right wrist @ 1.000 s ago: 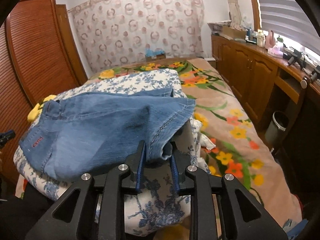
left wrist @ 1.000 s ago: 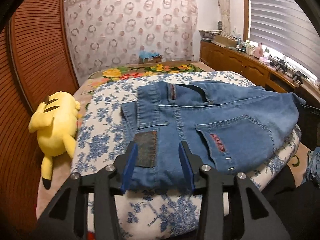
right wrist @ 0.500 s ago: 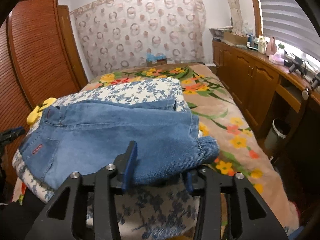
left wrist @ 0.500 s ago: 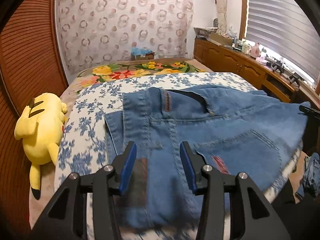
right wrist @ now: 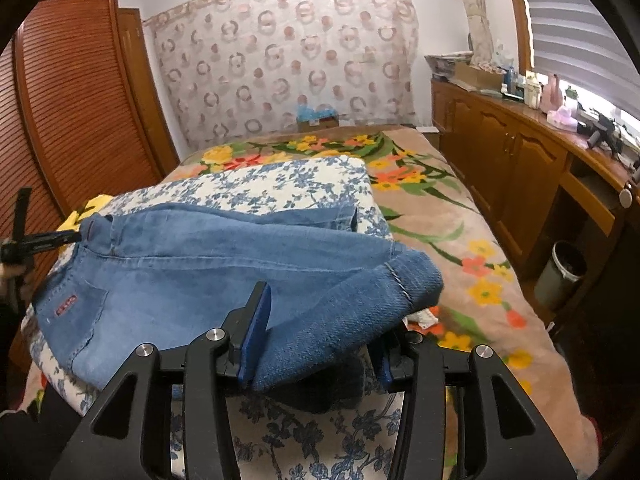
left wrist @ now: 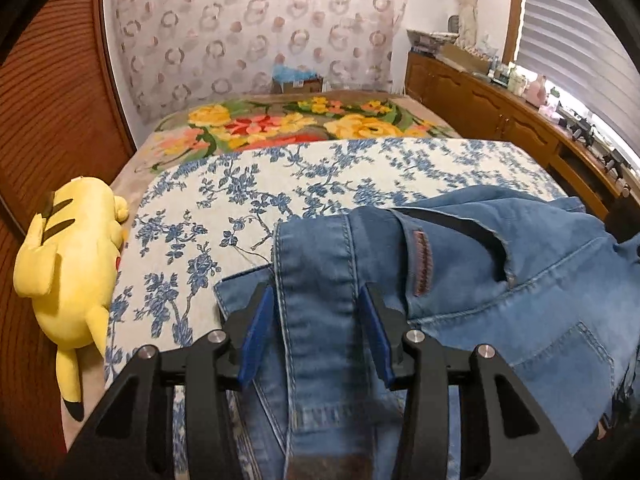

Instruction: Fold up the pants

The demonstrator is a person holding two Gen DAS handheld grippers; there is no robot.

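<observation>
Lying folded on a blue-flowered cushion (left wrist: 248, 196), the jeans (right wrist: 224, 264) sit with the waistband at the left and the leg ends at the right; left gripper (left wrist: 316, 332) over the waistband, jaws apart, denim between the blue pads but not pinched; right gripper (right wrist: 320, 332) at the leg ends, jaws having just been opening, now apart, with the thick cuff fold lying loose between them; cushion rests on a bed with a floral blanket (right wrist: 448, 220); yellow plush toy (left wrist: 68, 268) beside the cushion's left edge; wooden cabinets (right wrist: 504, 140) along the right wall.
</observation>
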